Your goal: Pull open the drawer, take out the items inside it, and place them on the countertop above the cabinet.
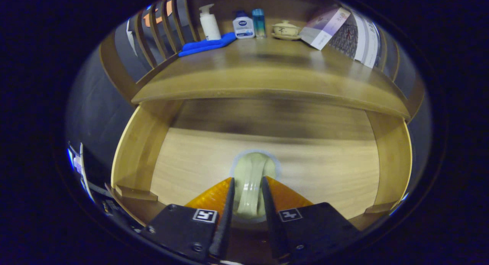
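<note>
The drawer (pixel 191 158) stands pulled open below me, its pale wooden floor bare around my fingers. My gripper (pixel 248 179) is shut on a round, pale green ceramic piece (pixel 252 167), which sits upright between both fingers and pokes out just ahead of them, over the drawer's floor. Whether it rests on the floor or hangs above it I cannot tell. Beyond the drawer the darker wooden countertop (pixel 267 70) of the cabinet runs across.
At the back of the countertop stand a white pump bottle (pixel 209 22), a blue cloth (pixel 208 45), a small white bottle (pixel 243 25), a blue bottle (pixel 258 22), a lidded tea bowl (pixel 285 29) and a leaning box (pixel 324 27). Slatted wooden rails (pixel 160 32) flank the top.
</note>
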Available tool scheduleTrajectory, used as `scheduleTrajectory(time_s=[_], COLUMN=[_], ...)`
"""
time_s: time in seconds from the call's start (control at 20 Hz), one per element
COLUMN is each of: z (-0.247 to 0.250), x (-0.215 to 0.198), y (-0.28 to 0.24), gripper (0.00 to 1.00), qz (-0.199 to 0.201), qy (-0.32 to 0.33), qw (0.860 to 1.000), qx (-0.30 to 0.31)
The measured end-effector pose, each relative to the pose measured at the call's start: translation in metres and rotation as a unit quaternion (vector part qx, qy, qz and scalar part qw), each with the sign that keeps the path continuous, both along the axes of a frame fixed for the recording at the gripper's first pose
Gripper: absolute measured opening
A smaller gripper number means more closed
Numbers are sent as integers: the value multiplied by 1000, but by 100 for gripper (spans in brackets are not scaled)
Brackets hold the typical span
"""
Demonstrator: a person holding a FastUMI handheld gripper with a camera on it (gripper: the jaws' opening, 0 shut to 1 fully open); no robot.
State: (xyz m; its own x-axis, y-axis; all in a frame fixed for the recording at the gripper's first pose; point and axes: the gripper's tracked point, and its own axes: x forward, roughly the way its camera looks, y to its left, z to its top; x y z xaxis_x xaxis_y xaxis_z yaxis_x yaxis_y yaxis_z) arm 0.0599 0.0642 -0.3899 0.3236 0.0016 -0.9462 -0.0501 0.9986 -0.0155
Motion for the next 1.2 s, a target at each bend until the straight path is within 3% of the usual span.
scheduleTrajectory(time_s=[0.05, 0.45, 1.0, 1.2], z=[0, 21, 116, 143], x=[2, 3, 21, 45], y=[-4, 3, -20, -32], gripper=[35, 19, 18, 18], qz=[3, 7, 4, -5], qy=[-6, -15, -110, -136], qw=[1000, 1000, 994, 991], qx=[-10, 13, -6, -13])
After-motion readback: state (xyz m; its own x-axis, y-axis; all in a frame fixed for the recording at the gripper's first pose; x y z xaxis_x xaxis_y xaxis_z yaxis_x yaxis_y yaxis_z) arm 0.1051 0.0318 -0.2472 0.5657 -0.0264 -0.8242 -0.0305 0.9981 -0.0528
